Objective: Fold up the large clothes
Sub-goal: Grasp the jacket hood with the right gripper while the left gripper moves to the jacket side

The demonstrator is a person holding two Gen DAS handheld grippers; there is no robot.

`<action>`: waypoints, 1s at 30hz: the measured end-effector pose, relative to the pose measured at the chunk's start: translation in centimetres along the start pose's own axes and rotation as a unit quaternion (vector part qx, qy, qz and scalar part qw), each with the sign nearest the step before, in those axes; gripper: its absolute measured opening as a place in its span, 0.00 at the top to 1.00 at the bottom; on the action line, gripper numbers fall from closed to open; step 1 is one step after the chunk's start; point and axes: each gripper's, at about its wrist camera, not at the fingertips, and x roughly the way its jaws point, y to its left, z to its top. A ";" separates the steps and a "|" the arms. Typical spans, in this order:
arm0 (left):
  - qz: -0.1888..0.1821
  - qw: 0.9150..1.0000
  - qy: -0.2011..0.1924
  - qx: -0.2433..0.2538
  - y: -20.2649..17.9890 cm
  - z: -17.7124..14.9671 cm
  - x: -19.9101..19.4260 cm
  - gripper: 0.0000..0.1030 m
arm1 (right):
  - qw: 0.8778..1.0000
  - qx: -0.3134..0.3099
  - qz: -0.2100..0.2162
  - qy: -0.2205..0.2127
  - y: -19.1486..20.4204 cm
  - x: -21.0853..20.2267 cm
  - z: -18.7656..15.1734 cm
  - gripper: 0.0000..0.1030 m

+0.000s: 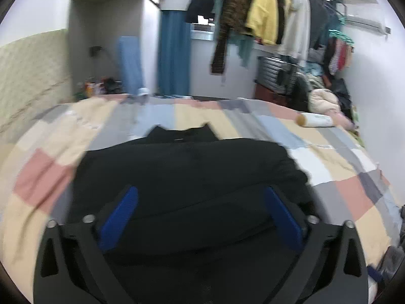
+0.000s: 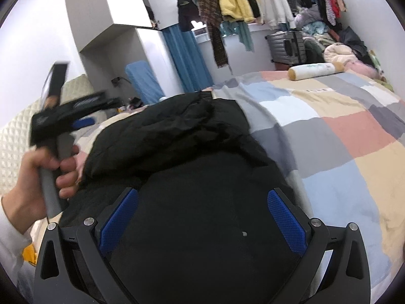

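Note:
A large black padded jacket (image 1: 187, 167) lies on the checked bedspread (image 1: 329, 157), its collar pointing to the far side. My left gripper (image 1: 200, 197) is open and empty, just above the jacket's near part. My right gripper (image 2: 202, 202) is open and empty too, over the jacket (image 2: 177, 136), whose far part is bunched and folded over. In the right wrist view the left gripper (image 2: 83, 116) shows at the left, held in a hand above the jacket's left edge.
A white roll-shaped pillow (image 1: 316, 120) lies at the bed's far right edge. Clothes hang on a rail (image 1: 265, 12) beyond the bed, over a suitcase (image 2: 286, 46) and piled clothes. A quilted headboard (image 1: 27, 76) is at the left.

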 end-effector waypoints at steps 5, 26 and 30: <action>0.034 0.999 0.016 -0.016 7.1 -2.5 -1.9 0.00 | 1.000 -0.003 0.025 0.001 1.5 0.2 1.0 0.00; 0.207 0.971 0.109 0.059 15.7 -10.5 7.8 0.00 | 0.999 -0.018 0.013 0.039 -0.2 18.8 10.5 0.17; 0.247 0.963 0.096 0.050 16.7 -10.5 9.2 0.00 | 0.999 -0.014 0.006 0.043 -1.5 21.1 10.5 0.35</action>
